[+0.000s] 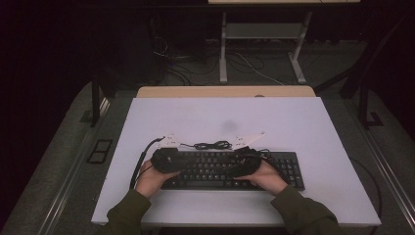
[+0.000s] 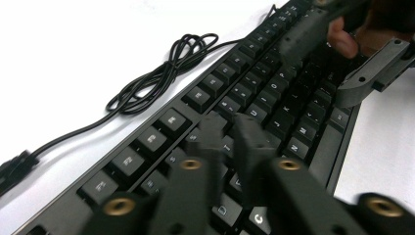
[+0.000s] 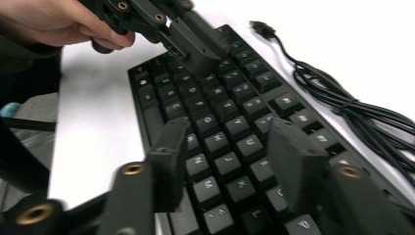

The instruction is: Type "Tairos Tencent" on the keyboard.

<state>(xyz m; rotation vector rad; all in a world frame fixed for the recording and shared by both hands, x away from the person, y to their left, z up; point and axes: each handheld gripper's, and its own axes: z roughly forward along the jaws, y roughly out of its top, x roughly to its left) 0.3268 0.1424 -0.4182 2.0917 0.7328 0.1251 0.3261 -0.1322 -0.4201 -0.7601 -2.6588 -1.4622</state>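
A person's left gripper [image 2: 230,128] hovers over the black keyboard's [image 1: 230,169] left half, jaws nearly together with nothing between them. The keyboard lies near the table's [image 1: 220,117] 6 o'clock edge, its coiled cable [image 1: 213,145] at 12 o'clock. The right gripper [image 3: 227,142] poises over the right half, jaws moderately apart, empty.

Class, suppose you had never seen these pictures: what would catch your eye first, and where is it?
First the black keyboard at the near middle of the white table, with a hand holding a tool at each end of its main keys. The left tool hangs nearly closed over the keys, nothing between its jaws, while the right tool stands open above them. Behind the keyboard lies its coiled cable.
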